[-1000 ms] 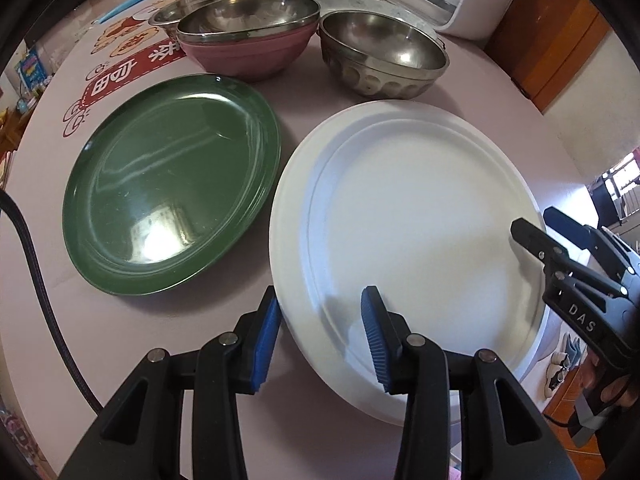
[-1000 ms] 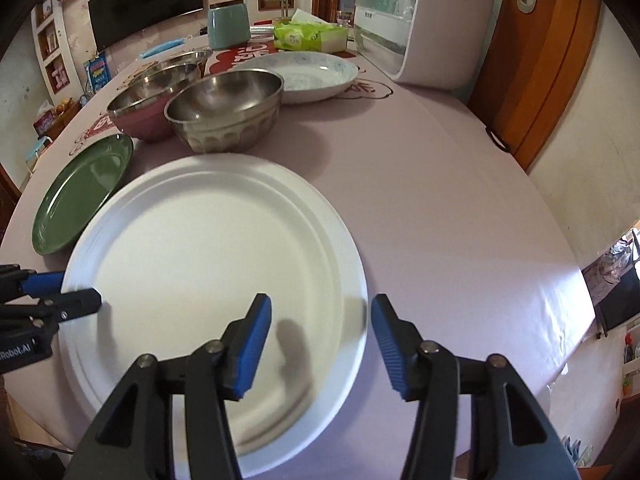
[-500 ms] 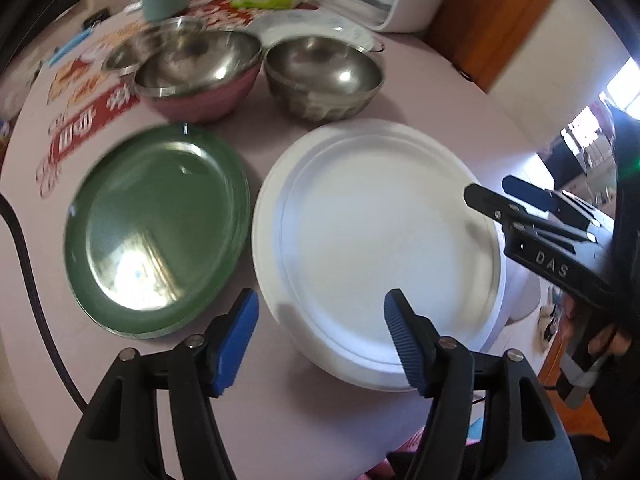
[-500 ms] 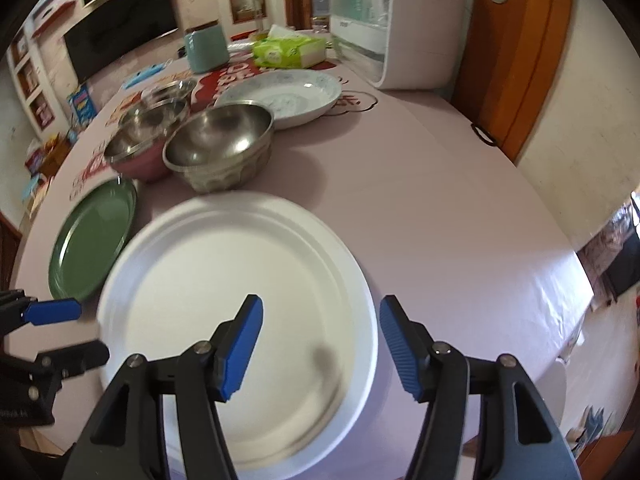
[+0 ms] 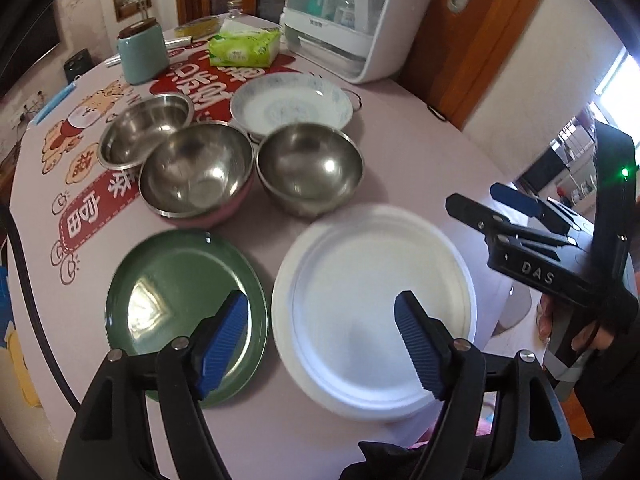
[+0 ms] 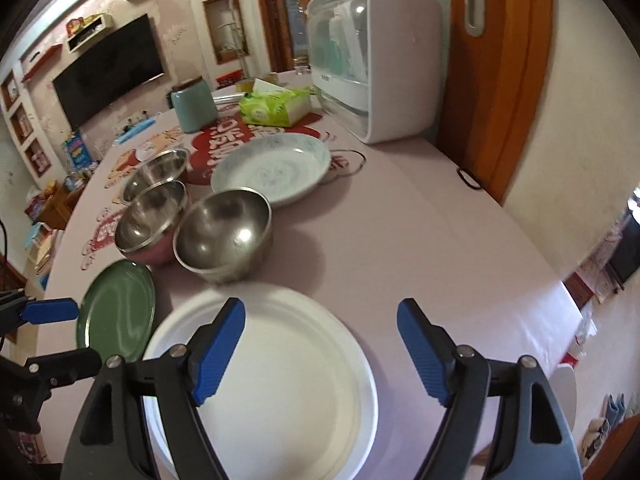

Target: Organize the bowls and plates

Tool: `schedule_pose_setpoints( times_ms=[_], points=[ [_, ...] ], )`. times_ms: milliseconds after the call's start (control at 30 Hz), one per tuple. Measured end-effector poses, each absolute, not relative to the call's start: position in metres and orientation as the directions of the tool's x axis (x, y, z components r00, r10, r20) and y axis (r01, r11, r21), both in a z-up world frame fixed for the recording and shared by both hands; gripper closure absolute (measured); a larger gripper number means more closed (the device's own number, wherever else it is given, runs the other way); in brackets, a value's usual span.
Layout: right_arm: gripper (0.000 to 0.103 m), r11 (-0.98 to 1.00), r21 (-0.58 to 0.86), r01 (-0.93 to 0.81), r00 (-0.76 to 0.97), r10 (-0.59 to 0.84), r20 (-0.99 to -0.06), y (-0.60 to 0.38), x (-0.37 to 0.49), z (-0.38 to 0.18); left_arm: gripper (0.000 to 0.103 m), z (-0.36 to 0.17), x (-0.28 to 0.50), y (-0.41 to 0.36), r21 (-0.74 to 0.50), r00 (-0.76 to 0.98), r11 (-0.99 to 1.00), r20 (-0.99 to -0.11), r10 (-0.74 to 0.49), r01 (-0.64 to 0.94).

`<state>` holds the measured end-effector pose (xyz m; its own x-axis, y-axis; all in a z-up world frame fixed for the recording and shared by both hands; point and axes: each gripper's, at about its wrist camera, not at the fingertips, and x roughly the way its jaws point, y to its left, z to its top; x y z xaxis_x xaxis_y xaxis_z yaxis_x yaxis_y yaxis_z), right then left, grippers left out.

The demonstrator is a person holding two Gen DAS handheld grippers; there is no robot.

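Left wrist view, my left gripper [image 5: 320, 340]: at the bottom of the frame, blue pads spread wide with nothing between them; it sits above the near edges of both plates.
Left wrist view, white plate [image 5: 374, 312]: lower centre-right, flat on the pink table [image 5: 420, 152], a little blurred.
Left wrist view, green plate [image 5: 176, 304]: lower left, just beside the white plate; I cannot tell whether the rims touch.
Left wrist view, bowls: a steel bowl [image 5: 310, 172] sits at centre, a pink-sided bowl [image 5: 198, 178] with a steel inside to its left, and a shallower steel bowl [image 5: 146, 132] further up-left.
Left wrist view, patterned dish [image 5: 292, 104]: above the bowls, upper centre.
Left wrist view, my right gripper [image 5: 496, 204]: enters from the right edge, fingers apart, held past the white plate's right rim.
Left wrist view, far end: teal canister [image 5: 142, 54], green tissue pack [image 5: 244, 48], white appliance [image 5: 348, 16].

Right wrist view, my right gripper [image 6: 320, 344]: bottom of frame, pads wide apart, empty, over the white plate's [image 6: 280, 380] right half.
Right wrist view, green plate [image 6: 116, 308]: left of the white one.
Right wrist view, bowls: the steel bowl [image 6: 224, 236] at centre, the pink-sided one [image 6: 150, 224] to its left.
Right wrist view, my left gripper [image 6: 60, 336]: lower left edge, fingers apart, by the green plate.
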<state>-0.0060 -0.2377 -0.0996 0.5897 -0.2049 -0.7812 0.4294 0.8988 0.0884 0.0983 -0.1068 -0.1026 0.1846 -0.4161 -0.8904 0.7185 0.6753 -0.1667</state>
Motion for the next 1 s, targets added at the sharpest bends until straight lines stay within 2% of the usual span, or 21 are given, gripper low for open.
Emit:
schedule_pose_setpoints(
  times_ms=[133, 233, 400, 600, 1000],
  points=[
    [0.024, 0.937, 0.120, 0.329, 0.615, -0.116, -0.780, -0.257, 0.009, -0.095, 0.026, -0.094, 0.103, -0.128, -0.130, 0.256, 0.742, -0.888, -0.382, 0.657],
    [0.024, 0.961, 0.142, 0.240, 0.638, -0.046, -0.769, -0.270, 0.016, -0.089, 0.026, -0.086, 0.108, -0.142, -0.157, 0.275, 0.792, -0.883, -0.380, 0.590],
    [0.024, 0.981, 0.138, 0.138, 0.665, 0.011, -0.747, -0.292, 0.024, -0.075, 0.025, -0.069, 0.113, -0.166, -0.124, 0.347, 0.836, -0.870, -0.351, 0.534],
    [0.024, 0.984, 0.156, 0.082, 0.713, 0.052, -0.700, -0.323, 0.037, -0.052, 0.022, -0.044, 0.120, -0.190, -0.114, 0.372, 0.850, -0.863, -0.341, 0.515],
    [0.023, 0.982, 0.178, 0.057, 0.781, 0.067, -0.620, -0.369, 0.074, -0.020, 0.021, -0.021, 0.167, -0.207, -0.050, 0.385, 0.916, -0.897, -0.216, 0.399]
  ],
)
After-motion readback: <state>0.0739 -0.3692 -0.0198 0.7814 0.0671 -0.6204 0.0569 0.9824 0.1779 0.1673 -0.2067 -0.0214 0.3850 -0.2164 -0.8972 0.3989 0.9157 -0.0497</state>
